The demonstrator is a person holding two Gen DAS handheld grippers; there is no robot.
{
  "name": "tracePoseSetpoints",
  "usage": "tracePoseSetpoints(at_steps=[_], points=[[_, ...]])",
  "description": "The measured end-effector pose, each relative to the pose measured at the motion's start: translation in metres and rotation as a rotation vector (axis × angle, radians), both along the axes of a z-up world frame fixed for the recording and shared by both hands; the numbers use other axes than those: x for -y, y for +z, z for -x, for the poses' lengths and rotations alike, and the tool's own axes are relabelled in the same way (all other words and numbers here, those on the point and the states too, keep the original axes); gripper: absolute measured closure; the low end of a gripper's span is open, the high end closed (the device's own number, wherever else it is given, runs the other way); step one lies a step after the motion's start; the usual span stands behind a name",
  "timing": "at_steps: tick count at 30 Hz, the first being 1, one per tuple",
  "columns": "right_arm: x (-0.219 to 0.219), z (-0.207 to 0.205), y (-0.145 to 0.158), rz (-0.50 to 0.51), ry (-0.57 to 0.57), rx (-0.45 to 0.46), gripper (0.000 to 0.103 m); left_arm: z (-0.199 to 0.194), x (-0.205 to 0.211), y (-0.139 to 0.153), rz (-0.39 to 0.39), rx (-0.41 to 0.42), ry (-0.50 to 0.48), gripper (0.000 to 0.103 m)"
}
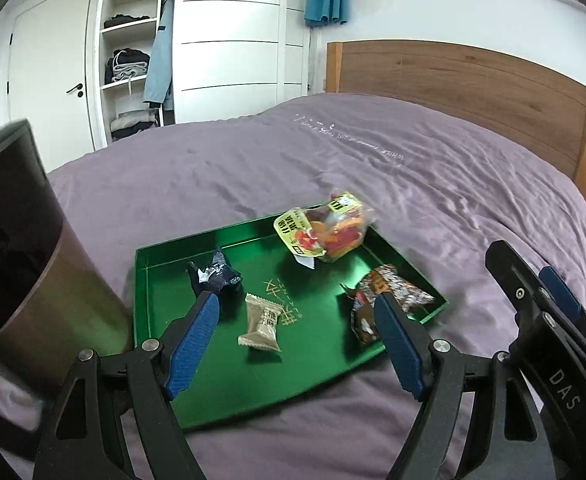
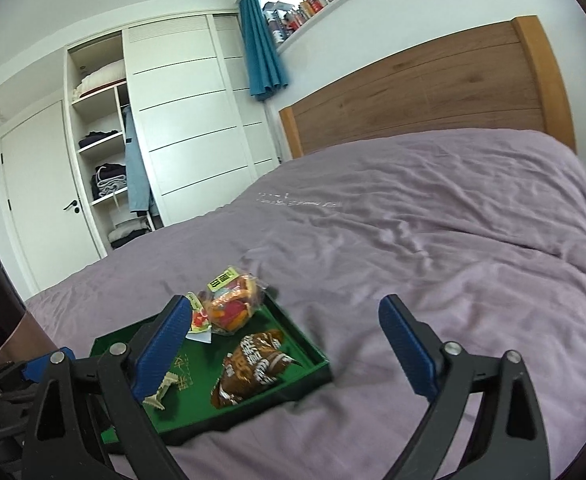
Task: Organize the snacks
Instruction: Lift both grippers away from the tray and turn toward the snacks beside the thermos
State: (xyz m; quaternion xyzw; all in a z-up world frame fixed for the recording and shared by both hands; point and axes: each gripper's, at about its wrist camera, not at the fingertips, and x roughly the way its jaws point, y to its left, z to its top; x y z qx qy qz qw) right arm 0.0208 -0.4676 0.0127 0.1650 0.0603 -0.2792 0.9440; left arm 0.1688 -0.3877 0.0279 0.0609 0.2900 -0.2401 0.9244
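Left wrist view shows the left tongs (image 1: 297, 312) wide open near the bottom of the frame, with nothing between the blue pads. Past them a green tray (image 1: 165, 256) lies on the purple bed (image 1: 373, 160). Four snacks are inside it: a dark wrapper (image 1: 215, 272) at the left, a small tan candy (image 1: 263, 322) in the middle, a clear bag of bright gummies (image 1: 325, 228) leaning on the far corner, and a brown packet (image 1: 389, 296) at the right. A dark bin (image 1: 17, 232) stands at the left edge. Right wrist view shows the right tongs (image 2: 285, 344) also wide open and empty, low in the frame over bare bedcover. The same tray sits at the lower left, with the gummies (image 2: 229, 304), the brown packet (image 2: 253, 364) and the tan candy (image 2: 161, 394) in it. I think the snacks are all in the tray now, so the job looks nearly done. Next, if anything, the leaning gummy bag could be laid flat, which needs a soft pinch so the bag does not pop.
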Motion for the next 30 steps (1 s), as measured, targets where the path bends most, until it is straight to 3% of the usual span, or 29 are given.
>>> tracePoseSetpoints(at_steps=[16,30], points=[[-0.041,0.069,0.057,0.011,0.016,0.000,0.024,0.071,-0.037,0.057,-0.017,0.015,-0.004,0.028],[-0.114,0.106,0.075,0.017,0.155,-0.089,0.024,0.126,-0.122,0.090,-0.032,0.036,0.091,0.027]])
